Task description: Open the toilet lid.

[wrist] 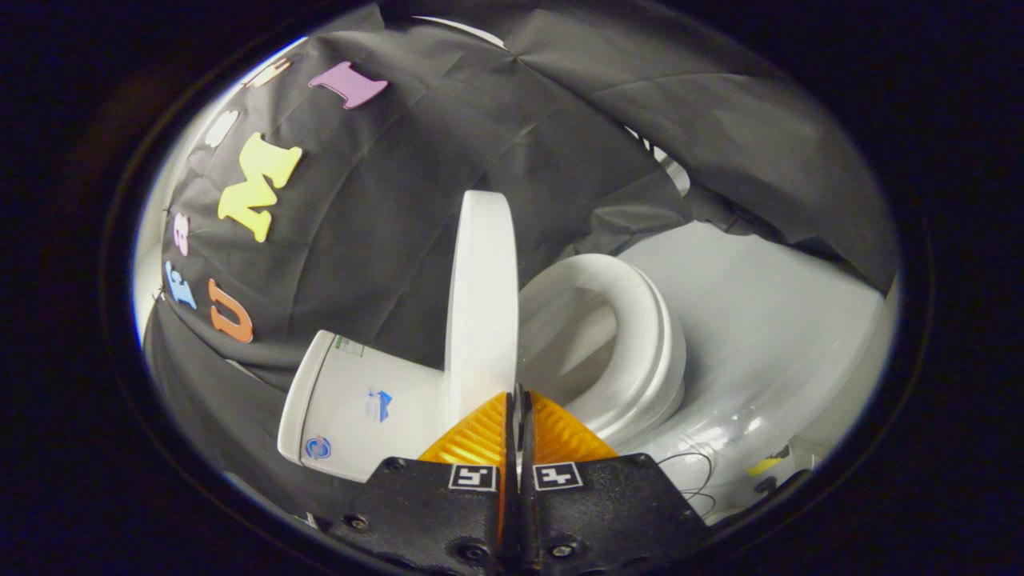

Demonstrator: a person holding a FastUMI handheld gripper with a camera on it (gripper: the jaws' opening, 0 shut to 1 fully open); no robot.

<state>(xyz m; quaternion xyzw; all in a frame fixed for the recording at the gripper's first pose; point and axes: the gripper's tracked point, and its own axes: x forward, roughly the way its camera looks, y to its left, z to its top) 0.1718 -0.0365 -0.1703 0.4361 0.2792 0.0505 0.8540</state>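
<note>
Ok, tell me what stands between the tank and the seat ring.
In the gripper view, the raised lid stands between tank and seat ring, just ahead of the shut gripper.

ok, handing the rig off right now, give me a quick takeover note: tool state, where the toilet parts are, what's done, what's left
Tool: fingers closed together, nothing visibly between them; tips sit right at the near edge of the lid, contact not clear.
Lid: raised off the seat, seen edge-on just ahead of the tips, standing between tank and bowl.
Tank: to one side of the lid, against the black cloth wall.
Seat: down on the bowl, uncovered, on the other side of the lid.
Done: lid looks open.
Left: probably just check it rests back by itself, then draw the tool away.
</note>
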